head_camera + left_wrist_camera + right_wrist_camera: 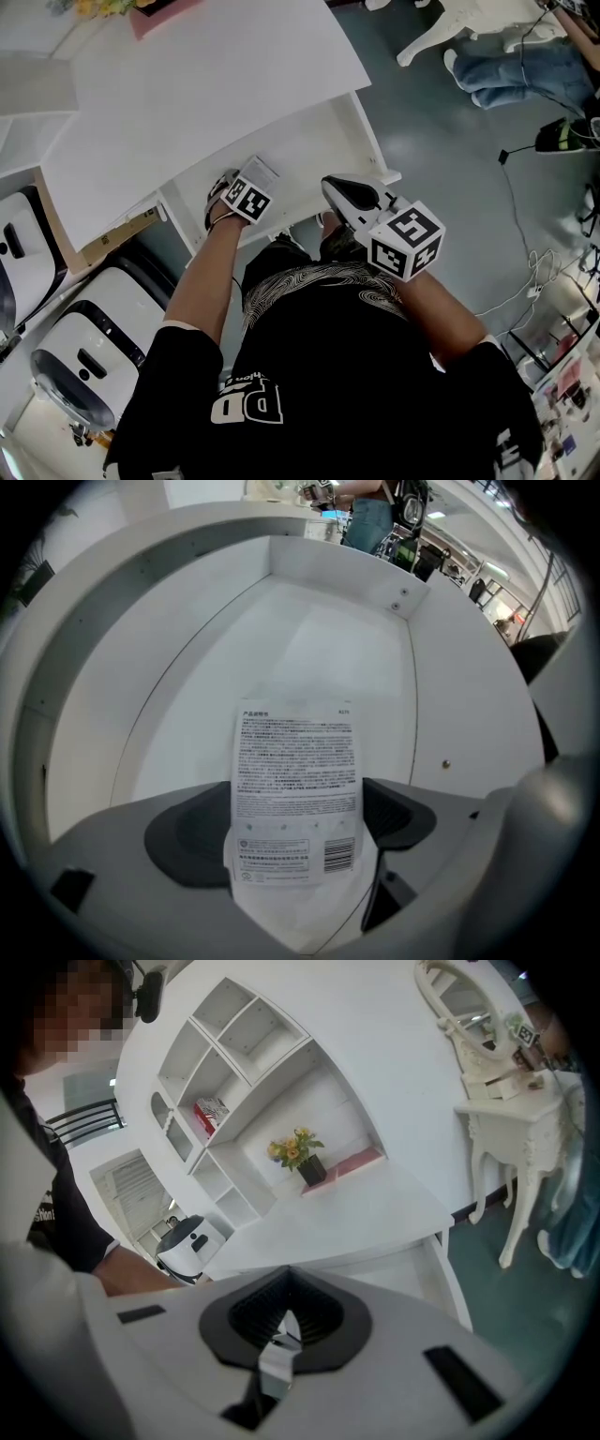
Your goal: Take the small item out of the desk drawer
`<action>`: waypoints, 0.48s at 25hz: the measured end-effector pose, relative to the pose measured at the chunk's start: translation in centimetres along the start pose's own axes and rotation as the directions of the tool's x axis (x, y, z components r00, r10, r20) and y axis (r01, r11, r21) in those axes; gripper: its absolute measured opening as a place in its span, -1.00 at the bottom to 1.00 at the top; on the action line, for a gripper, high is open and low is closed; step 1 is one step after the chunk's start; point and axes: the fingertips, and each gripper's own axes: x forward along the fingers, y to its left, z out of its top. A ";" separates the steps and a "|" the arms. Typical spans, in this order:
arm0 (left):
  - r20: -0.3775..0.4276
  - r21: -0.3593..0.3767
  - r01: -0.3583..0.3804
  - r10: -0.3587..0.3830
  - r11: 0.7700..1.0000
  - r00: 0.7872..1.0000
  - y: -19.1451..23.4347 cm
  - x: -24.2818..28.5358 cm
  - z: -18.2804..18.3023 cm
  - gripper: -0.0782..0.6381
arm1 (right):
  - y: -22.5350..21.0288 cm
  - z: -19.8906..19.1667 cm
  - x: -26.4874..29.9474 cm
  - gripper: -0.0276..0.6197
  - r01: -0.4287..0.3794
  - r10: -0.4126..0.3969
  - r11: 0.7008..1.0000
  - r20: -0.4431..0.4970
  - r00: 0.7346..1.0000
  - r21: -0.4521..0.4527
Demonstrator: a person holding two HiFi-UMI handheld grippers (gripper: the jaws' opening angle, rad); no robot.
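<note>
A: How many of each thing?

B: Two grippers, one in each of the person's hands. One desk (pixel 216 84), with a single open drawer (pixel 314 155). One packet (pixel 295 761) in that drawer's area: flat, white, covered in small print. Beyond the drawer's left end, two white machines (pixel 80 361) stand on the floor.

A: Where's the packet?

B: Over the drawer's bare white bottom, near its front edge. Whether it touches the bottom I cannot tell.

A: What has hold of it?

B: The left gripper (pixel 295 832). Its two dark pads are clamped on the packet's near end, the end with the barcode.

A: Which way does the packet lie?

B: Its long axis runs straight along the jaws. The free end points away from the gripper, toward the drawer's back wall. The printed face is turned up to the camera, with the lines of text crossing the short way.

A: And the other claw?

B: The right gripper (pixel 278 1330) is pinched together with nothing between its jaws. In the head view it sits at the drawer's front, toward the right end, just beside the left gripper (pixel 253 183). It aims over the drawer at the desk top.
</note>
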 end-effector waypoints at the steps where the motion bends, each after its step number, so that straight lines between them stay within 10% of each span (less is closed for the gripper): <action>1: -0.006 0.000 -0.002 0.002 1.000 1.000 0.0 0.0 0.0 0.45 | 0.1 0.1 0.1 -0.89 -0.002 0.002 1.000 -0.002 1.000 -0.003; 12: 0.054 -0.028 0.019 -0.018 0.999 0.998 0.2 -3.6 0.9 0.44 | 2.3 0.6 0.2 -0.89 -0.022 0.022 0.998 -0.009 1.000 -0.050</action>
